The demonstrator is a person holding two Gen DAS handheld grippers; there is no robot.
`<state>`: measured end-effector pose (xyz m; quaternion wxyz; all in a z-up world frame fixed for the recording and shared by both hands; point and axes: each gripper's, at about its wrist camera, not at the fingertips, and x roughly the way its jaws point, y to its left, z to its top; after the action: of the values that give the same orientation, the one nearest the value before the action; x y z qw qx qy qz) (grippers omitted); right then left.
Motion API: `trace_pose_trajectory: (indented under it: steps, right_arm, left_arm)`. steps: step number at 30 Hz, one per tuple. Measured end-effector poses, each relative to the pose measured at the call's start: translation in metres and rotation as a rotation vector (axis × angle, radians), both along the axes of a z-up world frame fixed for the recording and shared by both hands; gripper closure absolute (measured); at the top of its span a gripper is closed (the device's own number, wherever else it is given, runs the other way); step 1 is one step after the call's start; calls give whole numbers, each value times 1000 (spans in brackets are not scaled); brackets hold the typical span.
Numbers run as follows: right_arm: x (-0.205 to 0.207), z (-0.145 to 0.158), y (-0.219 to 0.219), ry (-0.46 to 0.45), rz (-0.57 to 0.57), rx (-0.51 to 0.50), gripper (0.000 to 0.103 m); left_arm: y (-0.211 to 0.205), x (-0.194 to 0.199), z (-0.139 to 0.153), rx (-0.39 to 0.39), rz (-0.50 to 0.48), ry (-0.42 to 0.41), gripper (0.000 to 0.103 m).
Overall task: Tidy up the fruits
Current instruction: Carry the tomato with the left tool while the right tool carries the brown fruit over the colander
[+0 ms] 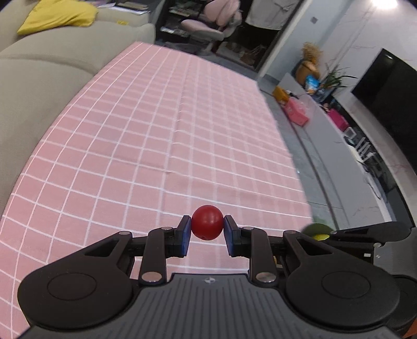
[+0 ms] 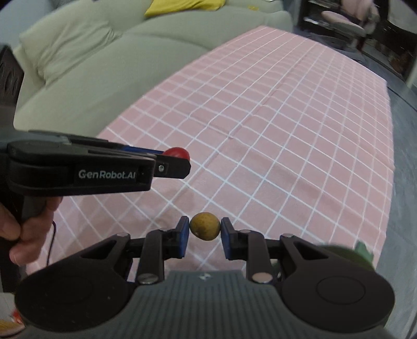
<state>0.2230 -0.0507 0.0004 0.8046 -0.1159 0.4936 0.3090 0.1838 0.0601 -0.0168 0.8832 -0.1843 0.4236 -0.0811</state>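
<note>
My left gripper [image 1: 207,229] is shut on a small round red fruit [image 1: 207,222] and holds it above the pink checked tablecloth [image 1: 156,130]. My right gripper [image 2: 204,229] is shut on a small round yellow-brown fruit [image 2: 204,225], also above the cloth [image 2: 286,130]. In the right wrist view the left gripper [image 2: 179,160] shows at the left, side on, with the red fruit [image 2: 177,152] at its tip. A green and yellow thing [image 1: 319,232] shows blurred past the left gripper's right side. A blurred green object [image 2: 362,253] sits at the lower right of the right wrist view.
A beige sofa [image 1: 52,65] with a yellow cushion [image 1: 60,15] runs along the table's far left side. A grey ledge [image 1: 325,146] with boxes and plants lies to the right. A pink office chair [image 1: 213,20] stands beyond the table's far end.
</note>
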Motion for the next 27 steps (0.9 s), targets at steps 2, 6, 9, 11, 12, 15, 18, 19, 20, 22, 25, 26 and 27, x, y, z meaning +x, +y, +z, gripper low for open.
trace_pose_trajectory:
  steps: [2, 6, 9, 11, 12, 15, 18, 19, 20, 22, 25, 26, 27]
  right_arm:
    - [-11, 10, -11, -11, -33, 20, 81]
    - [-34, 24, -35, -23, -91, 55, 81]
    - [-49, 32, -53, -37, -126, 62, 81]
    - [-58, 37, -68, -46, -148, 60, 81]
    - [-62, 39, -75, -52, -157, 57, 81]
    - [-73, 41, -97, -74, -187, 35, 81]
    - [-78, 37, -115, -83, -221, 6, 81]
    - [-79, 35, -121, -88, -230, -9, 81]
    - [-80, 33, -126, -92, -237, -26, 81]
    - [-80, 29, -135, -94, -244, -56, 81]
    - [-78, 19, -145, -87, -246, -95, 81]
    - [-78, 16, -147, -86, -244, -109, 81]
    - [-77, 13, -147, -85, -240, -122, 81]
  left_arm:
    - [-9, -7, 11, -3, -24, -16, 74]
    - [-33, -21, 29, -9, -88, -45, 74]
    - [-53, -28, 38, -22, -143, -56, 74]
    - [-69, -33, 42, -38, -184, -57, 74]
    - [-77, -35, 43, -38, -204, -59, 74]
    - [-102, -42, 44, -12, -269, -62, 74]
    - [-126, -44, 39, 13, -328, -47, 74]
    - [-134, -45, 36, 21, -344, -40, 73]
    - [-141, -45, 33, 29, -360, -34, 74]
    - [-155, -44, 28, 49, -399, -22, 74]
    - [-171, -42, 20, 90, -444, -10, 74]
    - [-174, -42, 18, 103, -455, -6, 74]
    - [-180, -41, 15, 121, -468, -2, 74]
